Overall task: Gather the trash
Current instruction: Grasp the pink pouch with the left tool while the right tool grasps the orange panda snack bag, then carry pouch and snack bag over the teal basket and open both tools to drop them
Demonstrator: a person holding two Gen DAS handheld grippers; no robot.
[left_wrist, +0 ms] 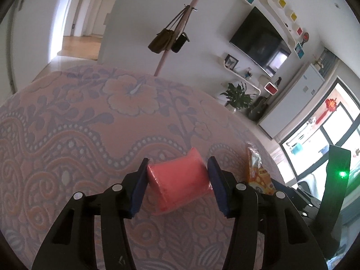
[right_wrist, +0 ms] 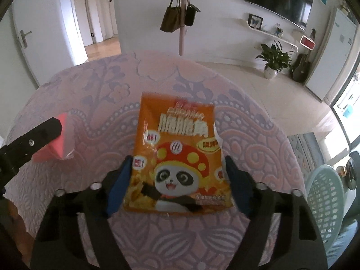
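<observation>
A pink plastic-wrapped packet [left_wrist: 180,180] sits between the blue pads of my left gripper [left_wrist: 177,173], which is shut on it just above the floral tablecloth [left_wrist: 90,123]. The packet also shows in the right wrist view [right_wrist: 60,139], held by the left gripper's black finger [right_wrist: 38,139]. An orange snack bag with a panda picture [right_wrist: 177,157] lies between the pads of my right gripper [right_wrist: 177,173], which is closed on its sides. The snack bag shows edge-on in the left wrist view [left_wrist: 258,171].
The round table carries a pink and purple floral cloth [right_wrist: 90,94]. A pale green plastic basket [right_wrist: 324,200] stands to the right of the table. A coat stand with bags [right_wrist: 182,15], a potted plant [right_wrist: 273,60] and a wall TV [left_wrist: 261,40] are beyond the table.
</observation>
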